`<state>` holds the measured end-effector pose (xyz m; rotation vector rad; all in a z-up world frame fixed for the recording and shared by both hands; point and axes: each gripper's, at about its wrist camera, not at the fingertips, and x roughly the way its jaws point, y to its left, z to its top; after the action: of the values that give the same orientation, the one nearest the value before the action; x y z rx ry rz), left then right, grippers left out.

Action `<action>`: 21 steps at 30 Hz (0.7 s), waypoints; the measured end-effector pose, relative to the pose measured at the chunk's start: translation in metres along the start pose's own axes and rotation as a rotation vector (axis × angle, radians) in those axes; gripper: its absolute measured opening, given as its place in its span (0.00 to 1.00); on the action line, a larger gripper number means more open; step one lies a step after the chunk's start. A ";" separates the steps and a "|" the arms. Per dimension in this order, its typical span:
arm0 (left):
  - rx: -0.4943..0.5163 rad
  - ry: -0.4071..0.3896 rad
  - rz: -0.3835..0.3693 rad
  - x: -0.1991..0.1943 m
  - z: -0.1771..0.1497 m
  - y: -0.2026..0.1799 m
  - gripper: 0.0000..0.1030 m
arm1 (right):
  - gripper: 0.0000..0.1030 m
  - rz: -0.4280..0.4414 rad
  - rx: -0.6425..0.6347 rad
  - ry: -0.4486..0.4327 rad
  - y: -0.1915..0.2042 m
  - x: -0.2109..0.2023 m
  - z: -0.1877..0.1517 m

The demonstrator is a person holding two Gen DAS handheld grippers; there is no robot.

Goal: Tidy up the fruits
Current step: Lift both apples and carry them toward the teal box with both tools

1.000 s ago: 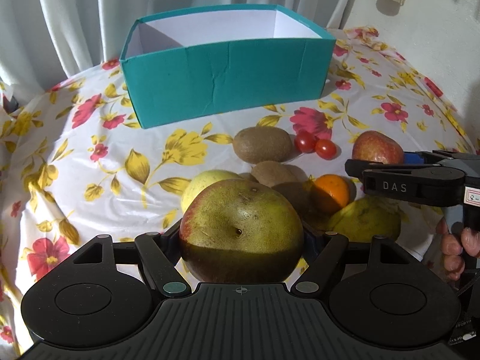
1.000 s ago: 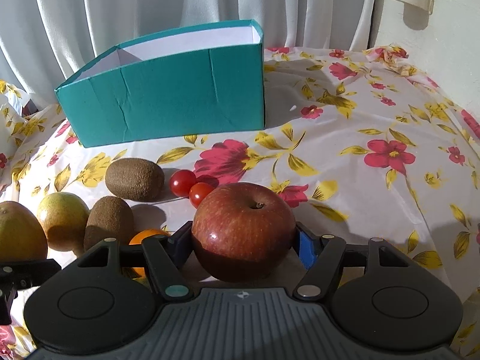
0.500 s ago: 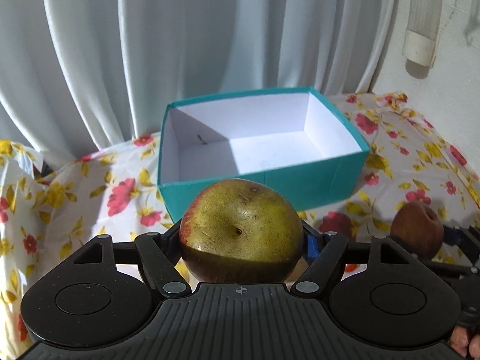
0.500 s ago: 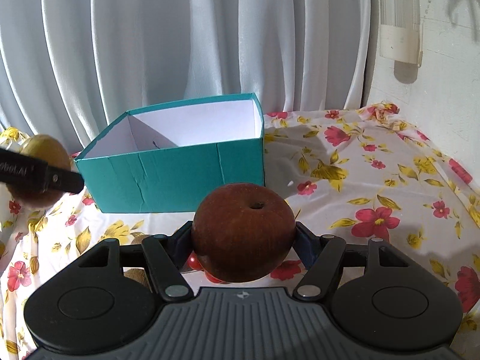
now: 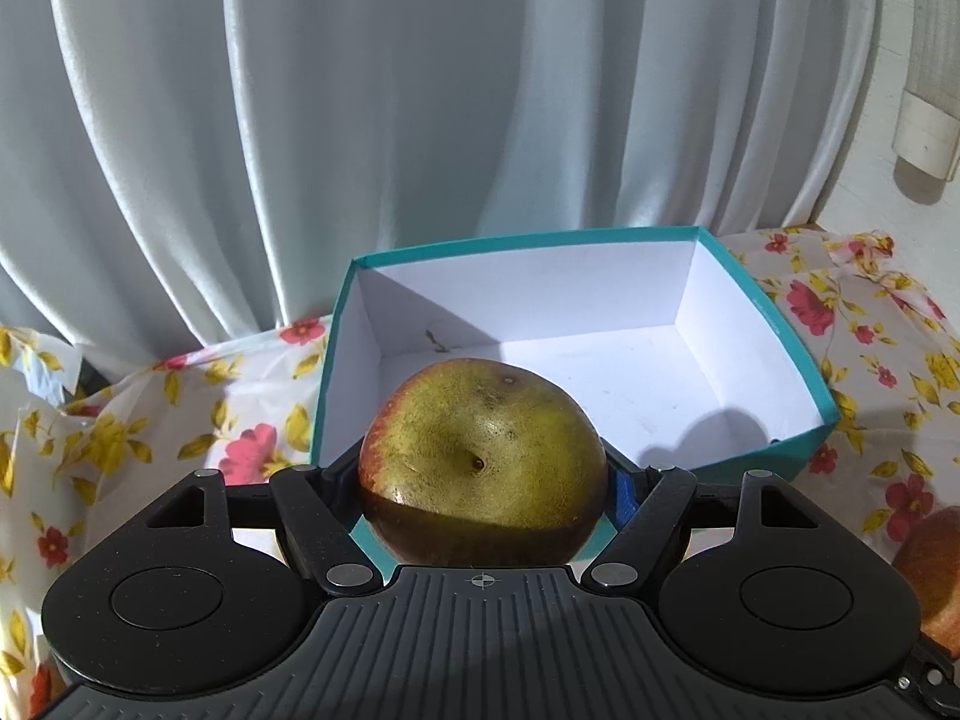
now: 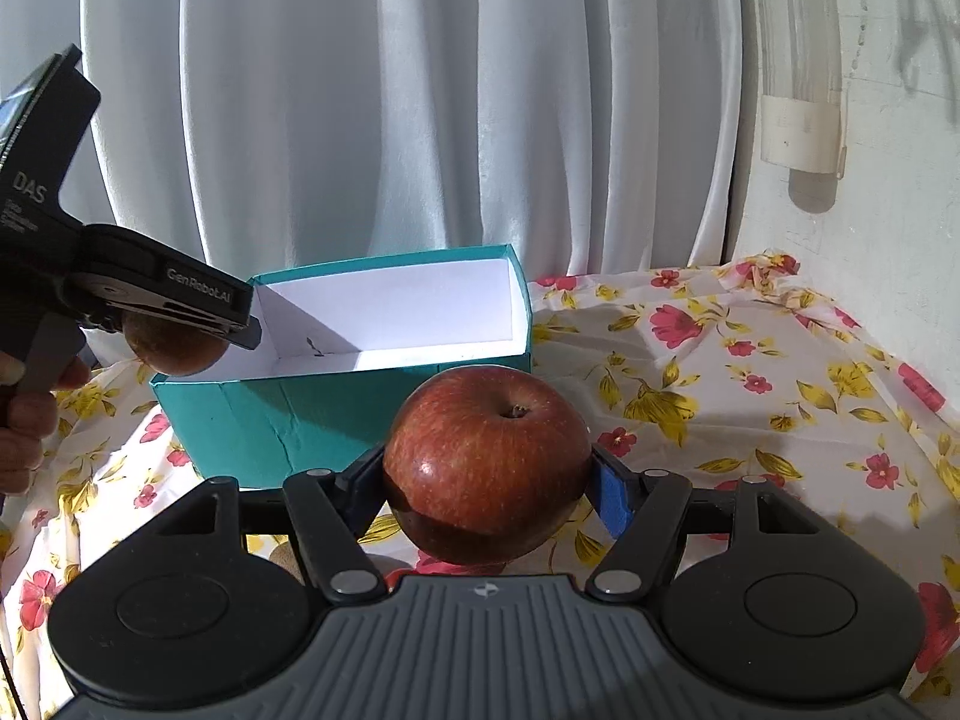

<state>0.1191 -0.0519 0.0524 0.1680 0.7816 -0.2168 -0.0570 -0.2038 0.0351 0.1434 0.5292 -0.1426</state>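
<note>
Left wrist view — green apple (image 5: 483, 462) carried to the box (image 5: 804, 378)
Left gripper (image 5: 483, 480) clamps it above the box's near-left corner; right gripper (image 6: 486, 480) grips a red apple (image 6: 486, 462) nearer, outside the box — next, lower and release inside.

**Two fruits held up, box open**

Pear (image 5: 483, 462): yellow-green, speckled, a red blush on its left edge, dimple facing the camera, clamped between the left gripper's (image 5: 483, 480) fingers over the box's near left corner

Apple (image 6: 487, 462): red, glossy, stem pit on top, pinched in the right gripper (image 6: 487, 483), short of the box

Box (image 5: 804, 354): teal outside, white inside, open-topped, ahead of both tools, nothing in it but a small dark speck
</note>
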 end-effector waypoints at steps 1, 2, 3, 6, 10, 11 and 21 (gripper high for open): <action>-0.004 0.002 0.000 0.006 0.001 0.001 0.76 | 0.67 -0.002 0.004 -0.005 0.000 0.000 0.001; -0.006 0.009 0.006 0.012 0.002 0.001 0.76 | 0.67 -0.002 0.004 -0.007 0.000 0.001 0.002; -0.005 0.011 0.014 0.018 0.002 0.002 0.76 | 0.67 -0.004 0.004 -0.009 0.000 0.002 0.004; -0.006 0.022 0.033 0.034 0.004 0.004 0.76 | 0.67 -0.014 0.009 -0.019 -0.001 0.004 0.007; -0.021 0.046 0.046 0.056 0.006 0.007 0.76 | 0.67 -0.031 0.012 -0.030 -0.002 0.005 0.010; -0.031 0.061 0.041 0.063 0.007 0.008 0.76 | 0.67 -0.035 0.013 -0.033 -0.002 0.006 0.011; 0.005 0.128 0.117 0.101 0.000 0.003 0.76 | 0.67 -0.056 0.014 -0.049 -0.003 0.013 0.017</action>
<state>0.1900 -0.0627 -0.0193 0.2339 0.8956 -0.0978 -0.0380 -0.2112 0.0430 0.1383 0.4835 -0.2044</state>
